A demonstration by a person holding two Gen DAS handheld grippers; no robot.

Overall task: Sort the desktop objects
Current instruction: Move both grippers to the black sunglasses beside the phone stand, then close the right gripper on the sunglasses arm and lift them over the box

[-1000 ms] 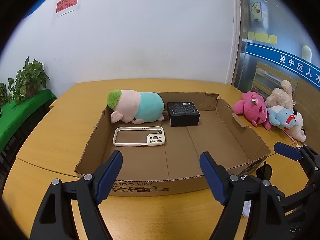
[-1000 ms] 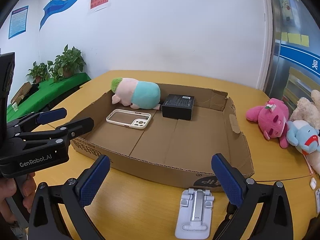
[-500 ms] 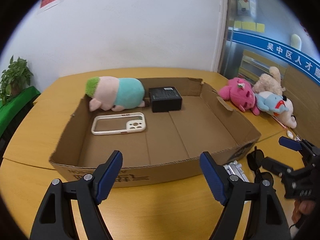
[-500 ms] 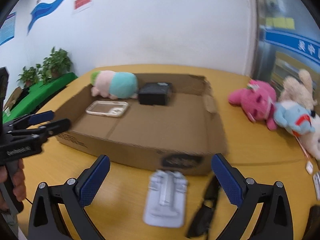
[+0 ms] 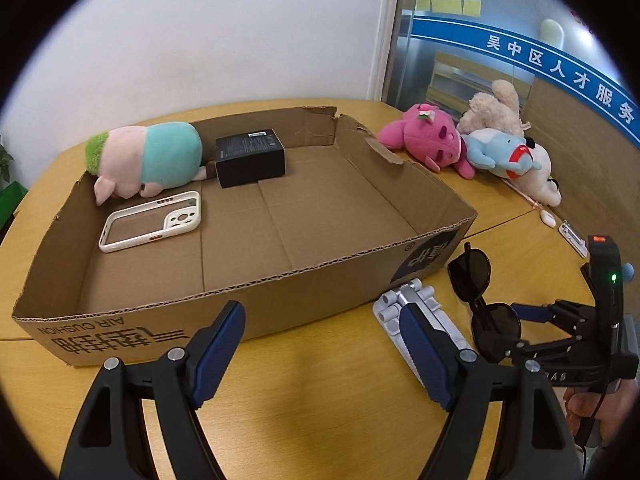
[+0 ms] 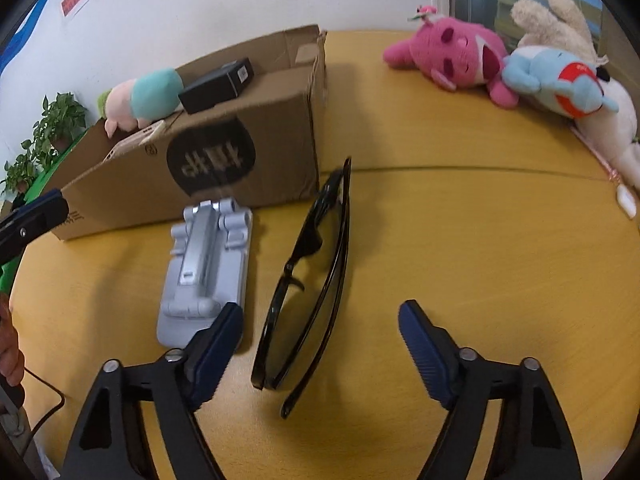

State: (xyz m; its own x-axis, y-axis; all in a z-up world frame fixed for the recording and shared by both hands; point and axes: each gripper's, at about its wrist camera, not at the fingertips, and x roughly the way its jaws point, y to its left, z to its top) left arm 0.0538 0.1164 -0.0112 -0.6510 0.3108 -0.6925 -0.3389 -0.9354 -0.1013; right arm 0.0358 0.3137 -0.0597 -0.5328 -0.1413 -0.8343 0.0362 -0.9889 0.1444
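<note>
A shallow cardboard box (image 5: 280, 288) (image 6: 276, 128) lies on the wooden table. In it are a pink and teal plush (image 5: 148, 158), a black box (image 5: 250, 156) and a white phone case (image 5: 154, 220). Black sunglasses (image 6: 308, 280) (image 5: 482, 304) and a grey folding phone stand (image 6: 208, 264) (image 5: 416, 312) lie on the table beside the box. My right gripper (image 6: 320, 344) is open, low over the table, with the near end of the sunglasses between its fingers. My left gripper (image 5: 322, 352) is open and empty in front of the box's near wall.
A pink plush (image 5: 428, 140) (image 6: 452, 56), a blue plush (image 5: 500, 152) (image 6: 556, 80) and a cream plush (image 5: 496, 108) lie at the table's far right. Small white items (image 5: 572, 236) lie near the right edge. A potted plant (image 6: 52, 128) stands at the left.
My right gripper has swung right and dropped low, from facing the box to straddling the sunglasses. My left gripper has turned right, bringing the stand and sunglasses into its view.
</note>
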